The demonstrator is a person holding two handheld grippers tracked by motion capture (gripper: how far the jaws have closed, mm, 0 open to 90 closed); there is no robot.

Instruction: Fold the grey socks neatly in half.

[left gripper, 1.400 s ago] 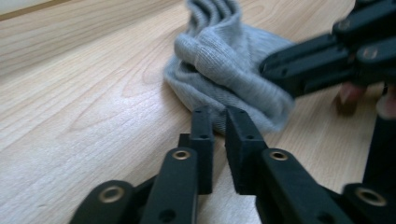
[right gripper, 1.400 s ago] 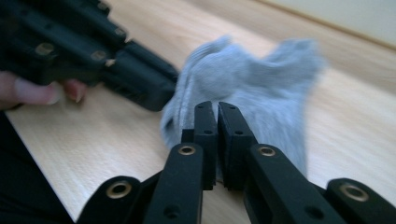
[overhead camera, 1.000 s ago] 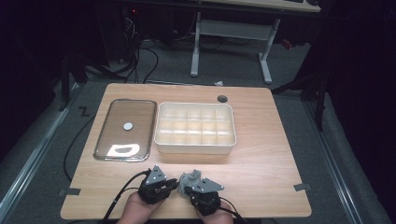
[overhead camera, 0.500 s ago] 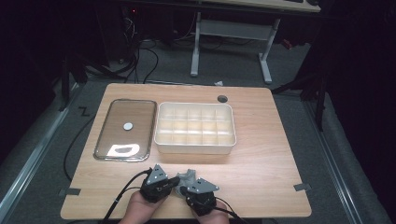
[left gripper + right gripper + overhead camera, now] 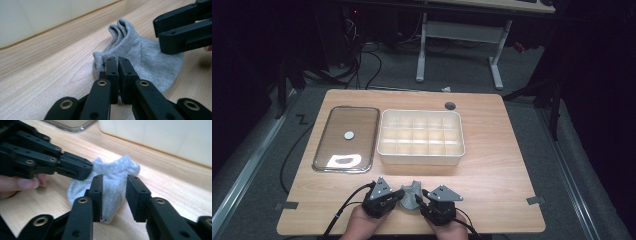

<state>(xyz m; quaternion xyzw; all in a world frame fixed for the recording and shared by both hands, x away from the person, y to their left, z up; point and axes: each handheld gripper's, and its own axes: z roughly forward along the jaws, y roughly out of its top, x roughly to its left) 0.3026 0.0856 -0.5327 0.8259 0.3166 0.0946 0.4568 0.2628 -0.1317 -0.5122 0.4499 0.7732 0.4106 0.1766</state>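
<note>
Grey ribbed knit, soft and rumpled, made up the small ankle sock [image 5: 412, 194] lying on the near edge of the pale wood-grain worktop [image 5: 492, 165], between the two black tongs. The left tongs [image 5: 117, 65] were clenched on the sock's cuff edge. The right tongs [image 5: 113, 188] stood released, their jaws apart over the sock's toe end. Farther off sat a cream plastic box [image 5: 420, 136] divided into square compartments, and to its left a clear, glossy, round-cornered lid [image 5: 347, 138]. Dark grey carpet [image 5: 272, 150] and cables [image 5: 367, 60] surrounded the worktop.
</note>
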